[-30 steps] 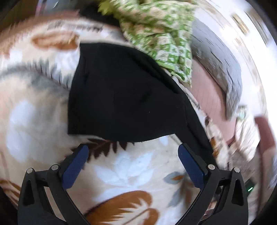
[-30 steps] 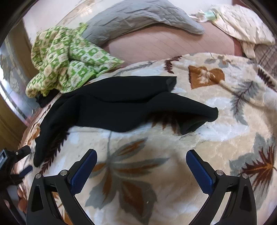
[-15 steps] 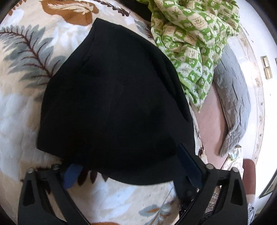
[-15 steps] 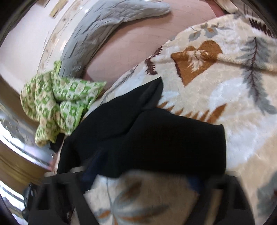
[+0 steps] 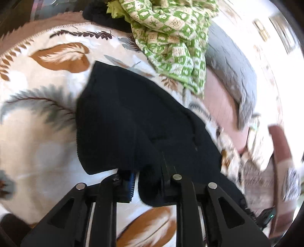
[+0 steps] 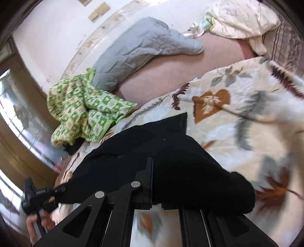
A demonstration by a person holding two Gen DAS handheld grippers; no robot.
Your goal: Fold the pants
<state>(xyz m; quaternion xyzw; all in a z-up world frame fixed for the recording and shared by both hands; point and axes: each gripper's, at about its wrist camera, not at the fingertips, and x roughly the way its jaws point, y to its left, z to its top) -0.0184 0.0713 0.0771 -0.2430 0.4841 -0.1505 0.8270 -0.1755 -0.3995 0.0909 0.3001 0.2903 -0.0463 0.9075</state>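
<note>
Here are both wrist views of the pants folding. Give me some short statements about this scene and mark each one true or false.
1. The left gripper is shut on the black pants. True.
2. The right gripper is open, away from the pants. False: it is shut on the pants.
3. The green patterned cloth covers the pants completely. False: it lies beside them.
4. The pants lie on a leaf-print blanket. True.

1. Black pants [image 5: 133, 121]: one.
2. Green patterned cloth [image 5: 171, 38], far: one.
3. Grey quilted pad [image 6: 140, 49], far: one.
4. Leaf-print blanket [image 6: 247, 117]: one.
5. Cream bedding [image 6: 241, 17], far right: one.
</note>
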